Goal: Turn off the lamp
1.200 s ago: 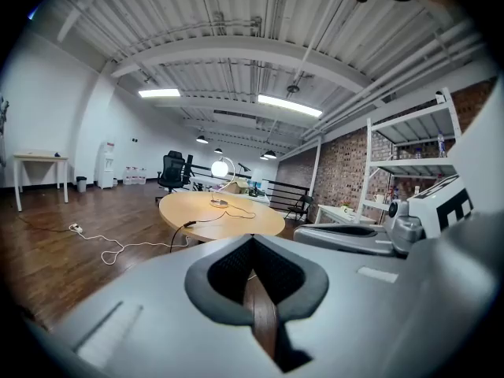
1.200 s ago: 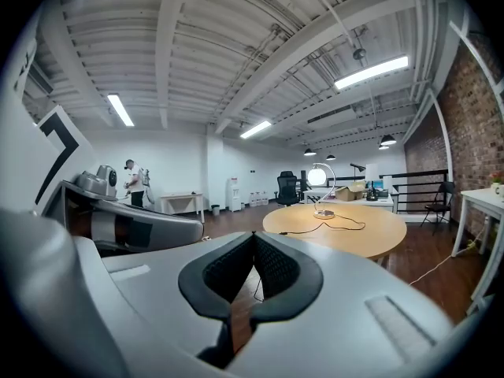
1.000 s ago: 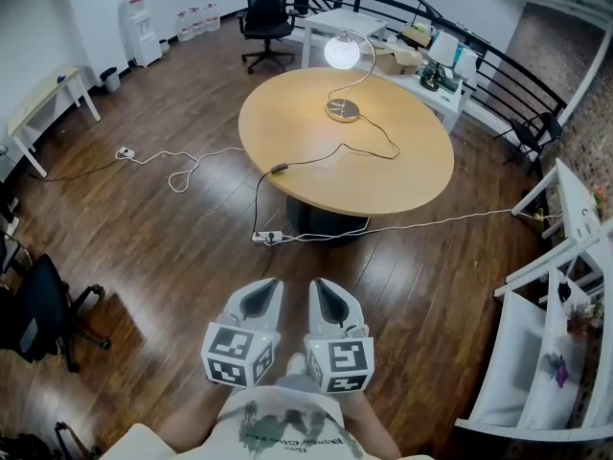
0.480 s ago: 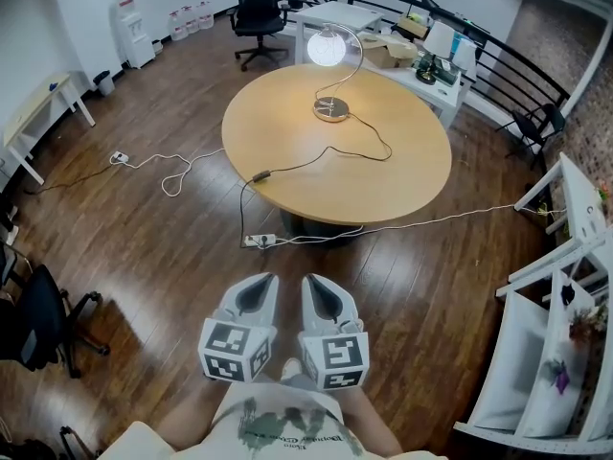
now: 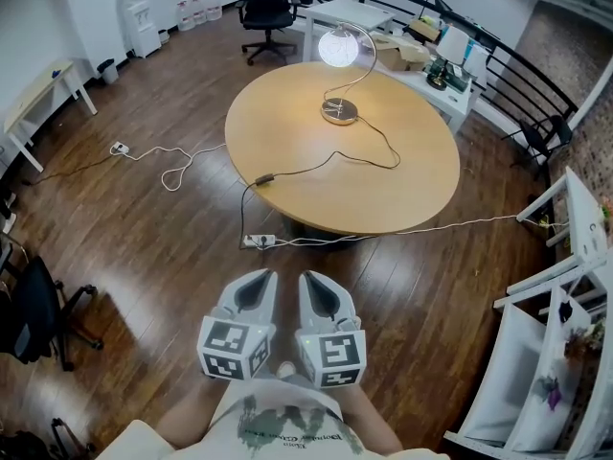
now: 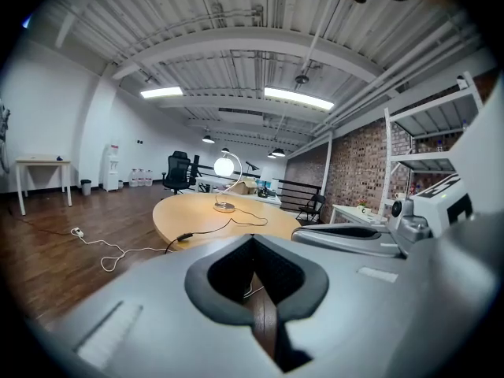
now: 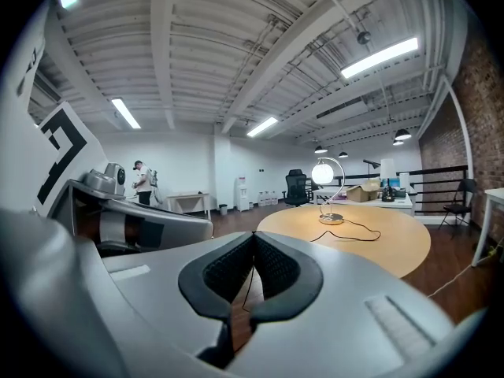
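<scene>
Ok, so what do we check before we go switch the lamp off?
1. Lamp needs switching off: ok, its globe glows.
2. Switch found: cannot tell; a dark block on the cord near the table edge may be it.
3. Left gripper free: ok, jaws together, nothing held.
4. Right gripper free: ok, jaws together, nothing held.
5. Close enough to reach: not ok, open floor lies between grippers and table.
6. Walkway safe: not ok, a power strip and cables lie on the floor ahead.
</scene>
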Motion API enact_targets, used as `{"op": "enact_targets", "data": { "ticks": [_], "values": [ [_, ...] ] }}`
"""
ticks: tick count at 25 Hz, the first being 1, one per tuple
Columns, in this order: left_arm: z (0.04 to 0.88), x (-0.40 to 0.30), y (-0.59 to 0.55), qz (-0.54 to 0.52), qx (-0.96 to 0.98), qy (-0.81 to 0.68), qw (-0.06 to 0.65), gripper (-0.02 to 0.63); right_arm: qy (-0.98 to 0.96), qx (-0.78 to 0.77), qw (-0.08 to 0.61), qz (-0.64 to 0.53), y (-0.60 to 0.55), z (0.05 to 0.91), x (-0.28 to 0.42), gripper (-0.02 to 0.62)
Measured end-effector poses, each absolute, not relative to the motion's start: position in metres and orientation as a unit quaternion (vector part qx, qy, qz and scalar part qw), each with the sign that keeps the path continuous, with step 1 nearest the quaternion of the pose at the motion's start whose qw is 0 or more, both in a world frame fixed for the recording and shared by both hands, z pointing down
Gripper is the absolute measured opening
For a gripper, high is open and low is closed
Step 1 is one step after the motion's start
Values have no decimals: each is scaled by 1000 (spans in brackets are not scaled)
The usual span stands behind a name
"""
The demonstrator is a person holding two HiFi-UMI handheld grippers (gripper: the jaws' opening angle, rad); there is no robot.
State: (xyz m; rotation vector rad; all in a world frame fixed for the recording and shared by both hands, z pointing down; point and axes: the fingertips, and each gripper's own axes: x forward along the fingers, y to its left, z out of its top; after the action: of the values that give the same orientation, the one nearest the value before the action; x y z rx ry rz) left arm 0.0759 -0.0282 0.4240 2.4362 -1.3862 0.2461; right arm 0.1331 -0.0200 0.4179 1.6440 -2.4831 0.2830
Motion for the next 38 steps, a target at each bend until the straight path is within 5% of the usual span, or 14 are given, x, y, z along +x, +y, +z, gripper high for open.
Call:
{"op": "enact_targets", "data": {
  "ticks": [38],
  "values": [
    [480,-32,-296,87,852,-461,231,-5,-815,542,160,130,-294,479,17,0]
  ]
}}
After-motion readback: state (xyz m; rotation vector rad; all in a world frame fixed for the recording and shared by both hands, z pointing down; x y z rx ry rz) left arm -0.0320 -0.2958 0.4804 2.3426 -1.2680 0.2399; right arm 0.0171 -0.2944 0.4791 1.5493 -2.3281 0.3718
